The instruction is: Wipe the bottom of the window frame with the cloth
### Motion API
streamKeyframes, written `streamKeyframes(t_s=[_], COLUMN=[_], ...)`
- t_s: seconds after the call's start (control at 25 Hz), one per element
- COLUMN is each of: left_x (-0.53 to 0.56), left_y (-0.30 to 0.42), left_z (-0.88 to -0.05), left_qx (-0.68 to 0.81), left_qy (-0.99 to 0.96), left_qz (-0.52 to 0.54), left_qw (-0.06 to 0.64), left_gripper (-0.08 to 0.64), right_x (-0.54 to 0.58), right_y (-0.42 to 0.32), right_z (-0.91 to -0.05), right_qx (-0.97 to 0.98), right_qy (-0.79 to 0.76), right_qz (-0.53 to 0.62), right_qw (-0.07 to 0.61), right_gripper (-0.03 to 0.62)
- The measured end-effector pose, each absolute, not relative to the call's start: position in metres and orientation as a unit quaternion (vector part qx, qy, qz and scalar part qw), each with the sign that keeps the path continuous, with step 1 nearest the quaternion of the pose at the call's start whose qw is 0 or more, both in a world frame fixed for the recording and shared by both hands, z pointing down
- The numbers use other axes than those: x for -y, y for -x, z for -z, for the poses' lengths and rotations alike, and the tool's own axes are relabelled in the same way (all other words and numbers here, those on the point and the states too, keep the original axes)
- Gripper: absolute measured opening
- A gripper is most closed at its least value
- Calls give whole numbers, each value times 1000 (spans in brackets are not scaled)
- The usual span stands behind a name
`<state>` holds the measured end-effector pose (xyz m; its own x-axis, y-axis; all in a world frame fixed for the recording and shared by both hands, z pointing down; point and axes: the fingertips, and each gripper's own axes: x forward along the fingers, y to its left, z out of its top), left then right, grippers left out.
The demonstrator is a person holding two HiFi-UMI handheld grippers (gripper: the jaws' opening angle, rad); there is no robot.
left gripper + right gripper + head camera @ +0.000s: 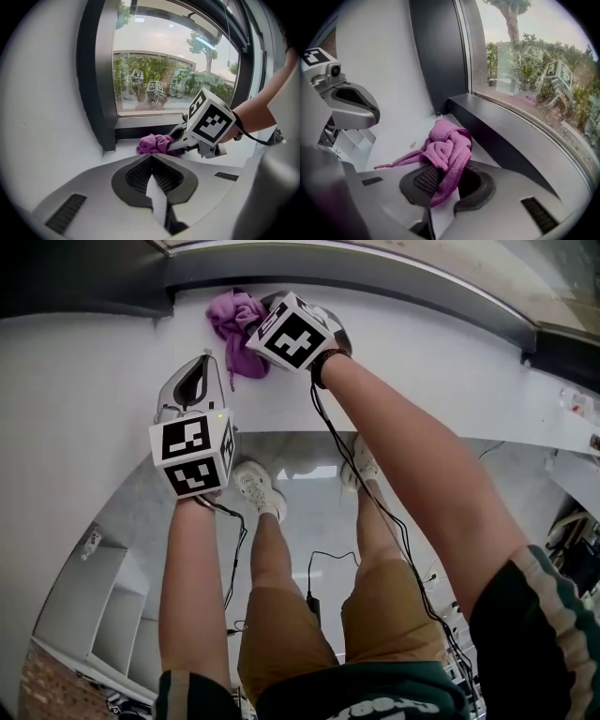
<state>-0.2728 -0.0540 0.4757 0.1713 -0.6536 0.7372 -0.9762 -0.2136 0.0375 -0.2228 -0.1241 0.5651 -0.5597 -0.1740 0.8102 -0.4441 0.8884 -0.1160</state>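
The left gripper (204, 358) was held above the white sill (94, 371), its jaws pressed together with nothing between them. Just to its right, the purple cloth (236, 320) lay bunched on the sill, just beside the dark bottom rail of the window frame (394, 279) and close to the frame's left corner. The right gripper (440, 174) was clamped on the cloth, a fold pinched between its jaws, and a loose tail trailed across the sill toward the left gripper.
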Motion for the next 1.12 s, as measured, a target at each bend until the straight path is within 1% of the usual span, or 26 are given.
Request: streamKeyframes(t_s=[0.4,0.64,1.12], left_x=[58,63,64], left_y=[246,233,194], left_z=[-478,-476,-481], left_qx=[546,539,522], left_qy=[-727,-733,-742], left_qz=[-321,-321,-329], left_qw=[266,262,260], left_gripper=[7,6,6], right_x=[118,118,118], right_y=[192,177,138], right_z=[-567,-566,-567], right_qx=[868,863,858], right_qy=[-165,-155,-162], right_qz=[-150,-107,-102], right_qw=[443,469,478], right_gripper=[74,74,74])
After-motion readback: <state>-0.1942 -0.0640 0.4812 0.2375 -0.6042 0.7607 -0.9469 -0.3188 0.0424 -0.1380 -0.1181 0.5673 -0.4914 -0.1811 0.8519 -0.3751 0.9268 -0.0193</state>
